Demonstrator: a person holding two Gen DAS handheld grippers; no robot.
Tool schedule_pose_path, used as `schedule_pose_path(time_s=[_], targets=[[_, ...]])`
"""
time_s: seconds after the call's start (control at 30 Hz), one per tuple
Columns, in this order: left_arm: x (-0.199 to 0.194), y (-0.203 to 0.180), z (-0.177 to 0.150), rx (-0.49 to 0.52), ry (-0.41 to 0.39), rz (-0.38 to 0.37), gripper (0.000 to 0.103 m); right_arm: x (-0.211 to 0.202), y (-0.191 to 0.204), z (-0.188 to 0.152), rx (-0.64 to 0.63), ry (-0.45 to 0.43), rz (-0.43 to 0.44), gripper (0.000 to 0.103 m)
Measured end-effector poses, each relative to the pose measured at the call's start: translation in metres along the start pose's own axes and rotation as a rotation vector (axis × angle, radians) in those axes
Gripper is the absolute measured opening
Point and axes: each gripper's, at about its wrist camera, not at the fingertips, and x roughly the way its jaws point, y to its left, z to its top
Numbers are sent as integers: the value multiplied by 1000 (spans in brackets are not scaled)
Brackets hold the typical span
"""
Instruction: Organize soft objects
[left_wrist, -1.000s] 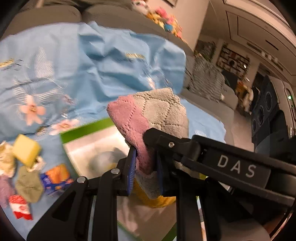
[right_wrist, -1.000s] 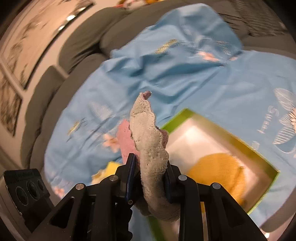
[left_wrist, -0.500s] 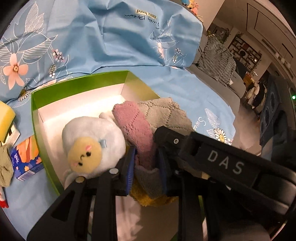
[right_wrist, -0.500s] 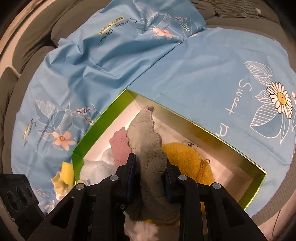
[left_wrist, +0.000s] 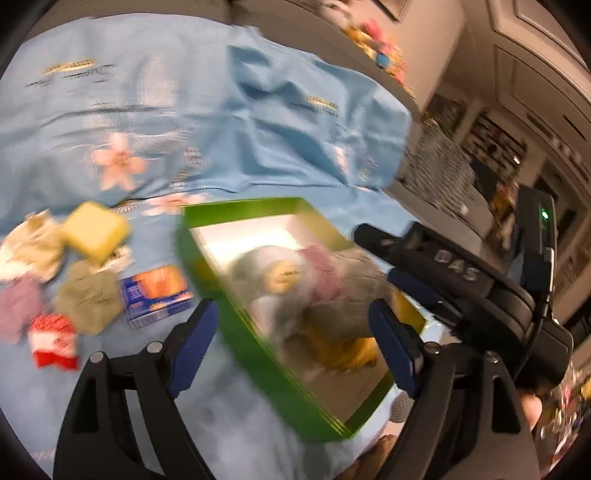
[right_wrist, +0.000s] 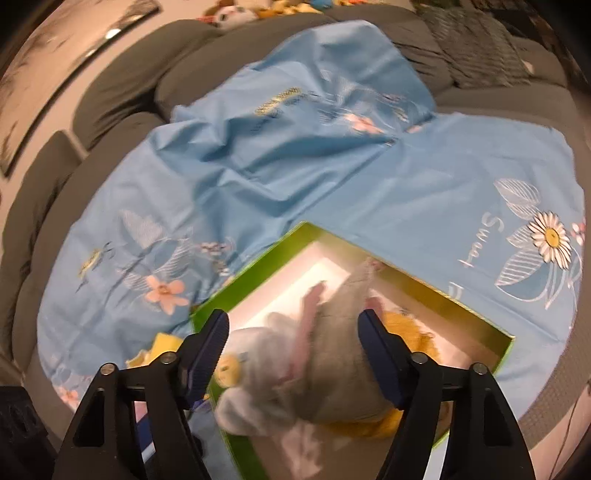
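The pink and grey cloth (right_wrist: 332, 354) lies loose in the green box (right_wrist: 251, 275), draped over a white plush (right_wrist: 236, 369) and a yellow soft item (right_wrist: 410, 326). My right gripper (right_wrist: 293, 350) hovers just above it, jaws opening; the cloth is between the pads but neither pad touches it. In the blurred left wrist view my left gripper (left_wrist: 291, 347) is also opening, wide over the green box (left_wrist: 258, 332), with the cloth (left_wrist: 343, 291) and the plush (left_wrist: 280, 280) beyond its fingers. The right gripper (left_wrist: 406, 288) shows there at the box's right side.
Left of the box lie a yellow sponge (left_wrist: 96, 230), a blue and orange packet (left_wrist: 159, 295), an olive cloth (left_wrist: 88, 299), a pink cloth (left_wrist: 18, 302) and a red and white item (left_wrist: 53, 339). A blue floral sheet (right_wrist: 332, 166) covers the grey sofa (right_wrist: 110, 92).
Both grippers were shut on the pink and grey cloth; both have let go and stand wide. The cloth now rests in the box. The left gripper has drawn back from it.
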Motion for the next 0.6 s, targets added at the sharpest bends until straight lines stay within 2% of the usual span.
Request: schedule_pose_path(time_s=[0.1, 0.23, 0.33, 0.5, 0.6], targets=[[-25, 25, -7, -37, -29, 72, 84, -5, 15, -6, -31, -6, 38, 83], [-55, 64, -25, -42, -37, 223, 93, -10, 37, -14, -70, -13, 99, 87], [-76, 95, -40, -72, -48, 315, 94, -11, 61, -24, -124, -11, 144, 91], [-103, 156, -67, -212, -85, 413, 94, -2, 103, -51, -203, 42, 216, 92], [-114, 184, -79, -299, -100, 457, 94, 9, 132, -74, -288, 94, 228, 92]])
